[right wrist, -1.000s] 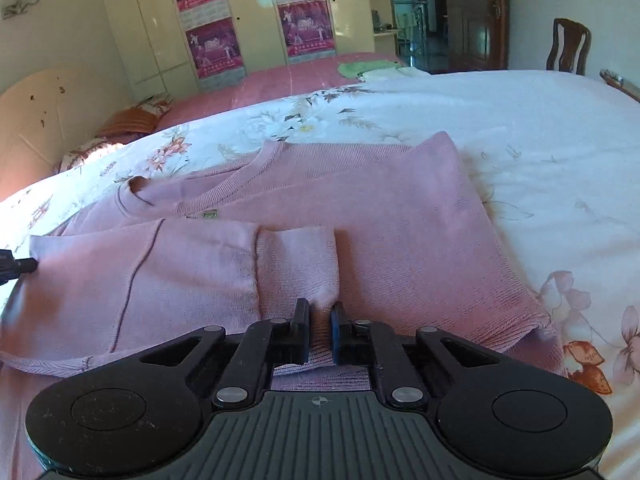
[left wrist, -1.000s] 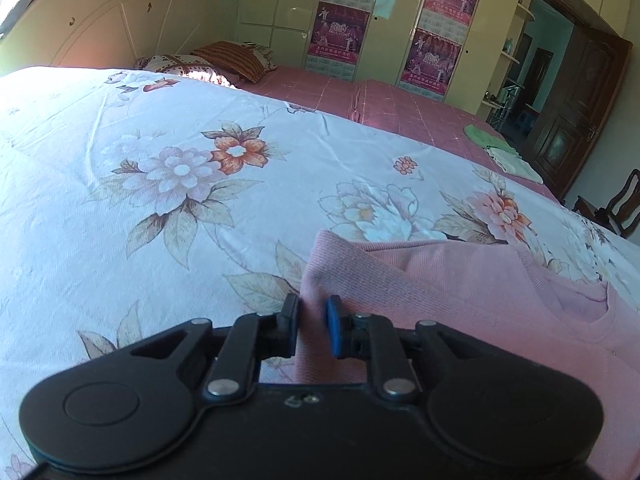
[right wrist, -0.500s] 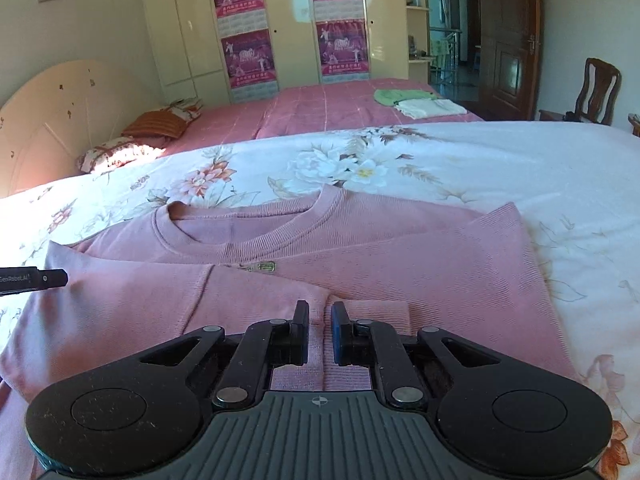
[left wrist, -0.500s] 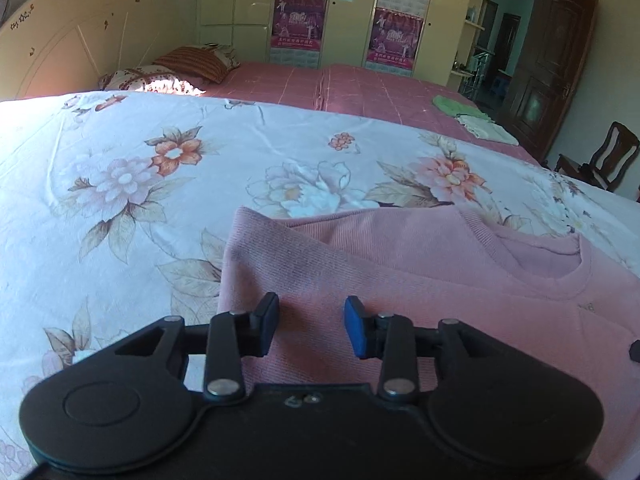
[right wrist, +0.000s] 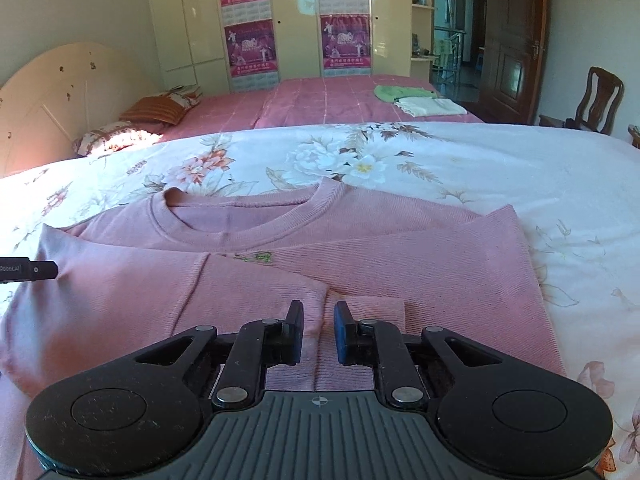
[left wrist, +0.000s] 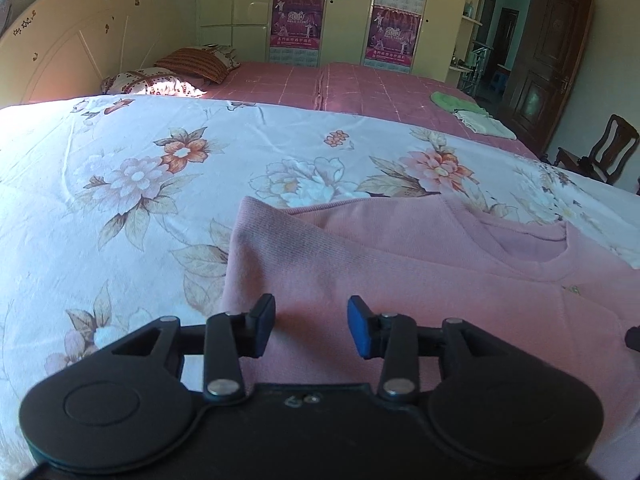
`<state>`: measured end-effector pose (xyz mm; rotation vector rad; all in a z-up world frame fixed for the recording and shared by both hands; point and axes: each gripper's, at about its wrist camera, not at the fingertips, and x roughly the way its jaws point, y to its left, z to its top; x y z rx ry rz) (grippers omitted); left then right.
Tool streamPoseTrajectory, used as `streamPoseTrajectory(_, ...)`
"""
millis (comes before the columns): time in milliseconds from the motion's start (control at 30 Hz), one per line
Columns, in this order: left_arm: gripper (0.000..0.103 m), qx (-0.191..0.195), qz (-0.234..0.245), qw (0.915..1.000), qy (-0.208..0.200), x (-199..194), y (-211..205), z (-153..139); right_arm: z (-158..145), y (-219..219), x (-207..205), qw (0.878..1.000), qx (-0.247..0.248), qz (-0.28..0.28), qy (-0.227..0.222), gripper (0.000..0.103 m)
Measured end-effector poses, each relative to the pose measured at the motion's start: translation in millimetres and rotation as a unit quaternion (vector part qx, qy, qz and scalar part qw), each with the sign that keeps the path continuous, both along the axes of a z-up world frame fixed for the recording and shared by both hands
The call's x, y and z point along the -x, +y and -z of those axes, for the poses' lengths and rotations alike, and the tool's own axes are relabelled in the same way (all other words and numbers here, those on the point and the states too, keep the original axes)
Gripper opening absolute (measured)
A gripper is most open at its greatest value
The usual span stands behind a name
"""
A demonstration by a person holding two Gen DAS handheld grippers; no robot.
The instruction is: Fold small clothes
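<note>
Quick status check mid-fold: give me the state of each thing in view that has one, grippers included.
Pink sweater: flat on the floral bedspread, left sleeve folded across the chest.
Left gripper: jaws opening, over the sweater's left edge, gripping nothing.
Right gripper: jaws opening, sleeve cuff below, not pinched.
Green cloth and white cloth: folded on the far bed.
Door: open.

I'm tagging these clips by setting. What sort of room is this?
A home bedroom, most likely. A pink sweater lies on a bed under a floral sheet, with a curved headboard and pillows behind, and a tall wardrobe along the wall.
</note>
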<state>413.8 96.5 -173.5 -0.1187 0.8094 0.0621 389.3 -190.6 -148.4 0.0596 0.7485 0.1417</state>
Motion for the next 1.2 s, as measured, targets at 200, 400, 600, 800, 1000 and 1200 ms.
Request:
streamPoseTrajectory(200, 0.044, 0.000, 0.037, 0.9993, -0.002, 45.1, -26.5, -0.3, -3.6, 26.7, 17.2, 0.999, -0.001, -0.040, -0.004, 0.015)
streamPoseTrajectory(400, 0.049, -0.019, 0.039, 0.9990, 0.003, 68.9, -25.7, 19.5, 22.9, 32.0, 26.9, 0.997, 0.049, -0.047, 0.034, 0.014)
streamPoseTrajectory(600, 0.049, -0.020, 0.030, 0.9993, 0.010, 73.0, -18.4, 16.3, 23.2, 22.3, 28.2, 0.998, 0.033, -0.049, 0.038, 0.014)
streamPoseTrajectory(800, 0.049, -0.014, 0.026, 0.9995, 0.012, 80.3, -22.7, 5.0, 11.4, 29.9, 35.8, 0.998, 0.029, -0.046, 0.035, 0.015)
streamPoseTrajectory(1000, 0.057, -0.027, 0.040, 0.9988, 0.002, 79.7, -36.6, -2.8, -1.1, 41.4, 42.8, 0.998, 0.038, -0.045, 0.004, 0.070)
streamPoseTrajectory(1200, 0.063, -0.032, 0.024, 0.9992, -0.006, 50.2, -35.7, -12.8, -0.4, 38.6, 38.4, 0.999, 0.025, -0.023, 0.009, 0.069)
